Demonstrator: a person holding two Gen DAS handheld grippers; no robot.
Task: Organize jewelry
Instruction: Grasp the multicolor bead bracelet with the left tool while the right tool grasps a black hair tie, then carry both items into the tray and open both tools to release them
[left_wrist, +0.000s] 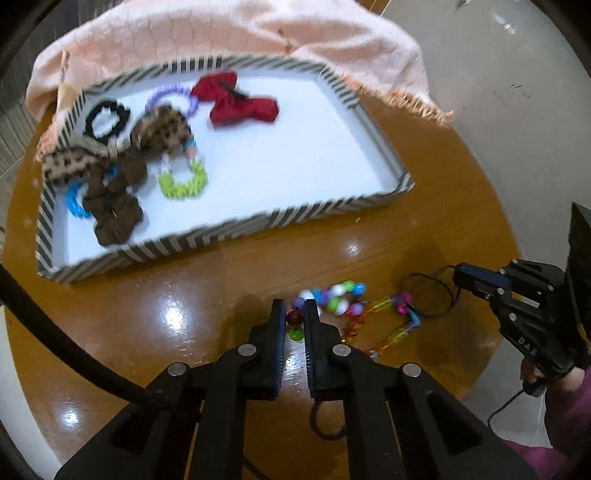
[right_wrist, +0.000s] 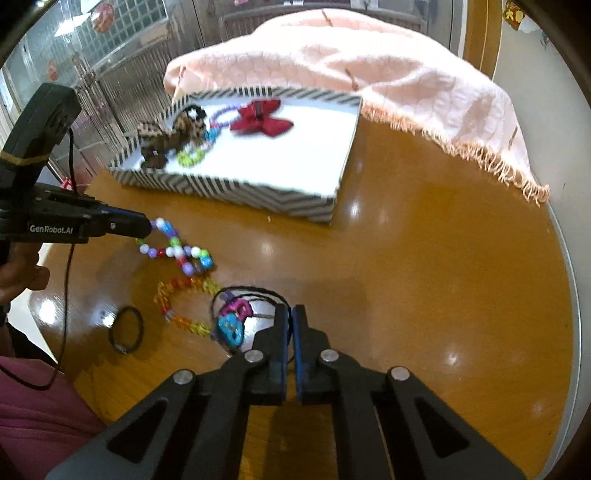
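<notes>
The left gripper (left_wrist: 294, 314) sits low over the wooden table (left_wrist: 229, 258), its jaws narrowed to a small gap around the near end of the bead necklace (left_wrist: 338, 297), with a red bead and a green one showing between them; whether it truly grips them I cannot tell. The right gripper (right_wrist: 290, 317) has its jaws almost together over a thin black cord (right_wrist: 255, 295), and contact is unclear. Just left of it lie a blue and a pink charm (right_wrist: 231, 326), with a chain of orange and yellow beads (right_wrist: 181, 295) curling beyond and a black hair band (right_wrist: 126, 330) further left. Farther back stands a striped tray (left_wrist: 236, 229) with a white floor, holding a brown scrunchie (left_wrist: 116, 218), a green bracelet (left_wrist: 183, 182), a leopard bow (left_wrist: 110, 147) and a red bow (left_wrist: 236, 101). A peach cloth (left_wrist: 221, 29) lies behind it.
</notes>
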